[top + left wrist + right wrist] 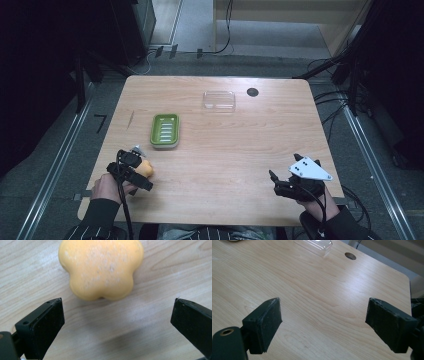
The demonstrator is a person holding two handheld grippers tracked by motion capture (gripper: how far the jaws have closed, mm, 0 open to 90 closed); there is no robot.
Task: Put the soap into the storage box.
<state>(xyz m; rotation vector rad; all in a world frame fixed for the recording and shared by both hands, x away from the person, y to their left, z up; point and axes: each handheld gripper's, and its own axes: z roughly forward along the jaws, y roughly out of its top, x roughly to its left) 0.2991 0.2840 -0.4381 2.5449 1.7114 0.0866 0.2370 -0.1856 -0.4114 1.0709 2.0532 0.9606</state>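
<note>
Wood-grain table (225, 165): the left gripper (117, 315), jaws wide, faces the orange flower-shaped soap (101, 267) near the green soap dish (165, 130), seemingly lining up a grasp; the right gripper (324, 322) idles wide.

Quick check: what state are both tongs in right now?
Left tongs: open, empty, the orange flower-shaped soap just ahead of the jaws.
Right tongs: open, empty, above bare table.

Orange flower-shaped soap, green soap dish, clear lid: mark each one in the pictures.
orange flower-shaped soap (101, 267), left gripper view, middle of its top face.
green soap dish (165, 130), high view, ribbed floor inside.
clear lid (219, 100), high view, its centre.
</note>
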